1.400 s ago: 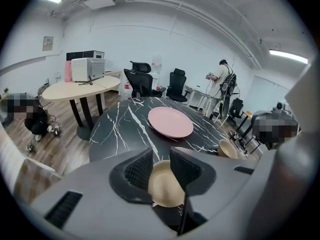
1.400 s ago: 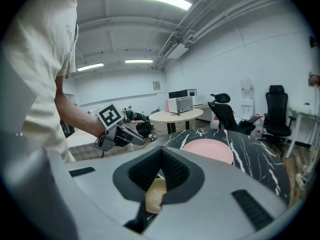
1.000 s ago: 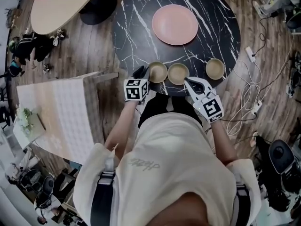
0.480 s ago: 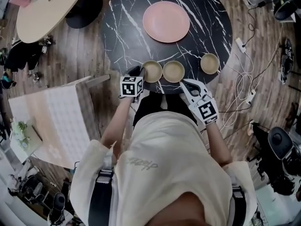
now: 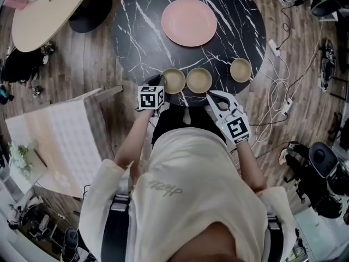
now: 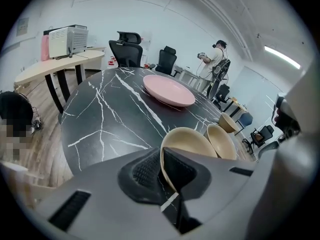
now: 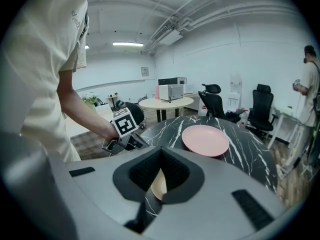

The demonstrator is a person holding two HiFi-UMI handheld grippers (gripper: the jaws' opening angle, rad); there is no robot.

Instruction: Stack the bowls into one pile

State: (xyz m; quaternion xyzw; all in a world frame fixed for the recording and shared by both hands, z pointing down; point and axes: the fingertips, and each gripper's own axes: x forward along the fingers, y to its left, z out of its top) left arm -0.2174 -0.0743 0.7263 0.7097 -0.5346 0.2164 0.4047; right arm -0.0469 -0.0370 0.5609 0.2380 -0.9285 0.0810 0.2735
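Three tan bowls stand in a row at the near edge of the black marble table [image 5: 142, 31]: left bowl [image 5: 174, 80], middle bowl [image 5: 199, 80], right bowl [image 5: 240, 69]. My left gripper [image 5: 160, 82] has just been closing and is shut on the left bowl's [image 6: 192, 141] near rim, which sits pinched between its pads [image 6: 145, 169]. The middle bowl [image 6: 222, 140] lies just beyond it. My right gripper [image 5: 210, 95] hovers at the table edge beside the middle bowl. Its tips meet [image 7: 160, 156], and a bowl [image 7: 159, 184] shows through the gap beneath them.
A pink plate [image 5: 189, 22] lies at the table's far side. Office chairs [image 6: 125, 46] and a round beige table [image 5: 46, 7] stand beyond. Cables [image 5: 281, 91] trail on the wooden floor at the right. A person [image 6: 216, 64] stands far off.
The left gripper has sunk onto the left bowl's rim and its jaws have closed on it. The right gripper has stayed near the middle bowl.
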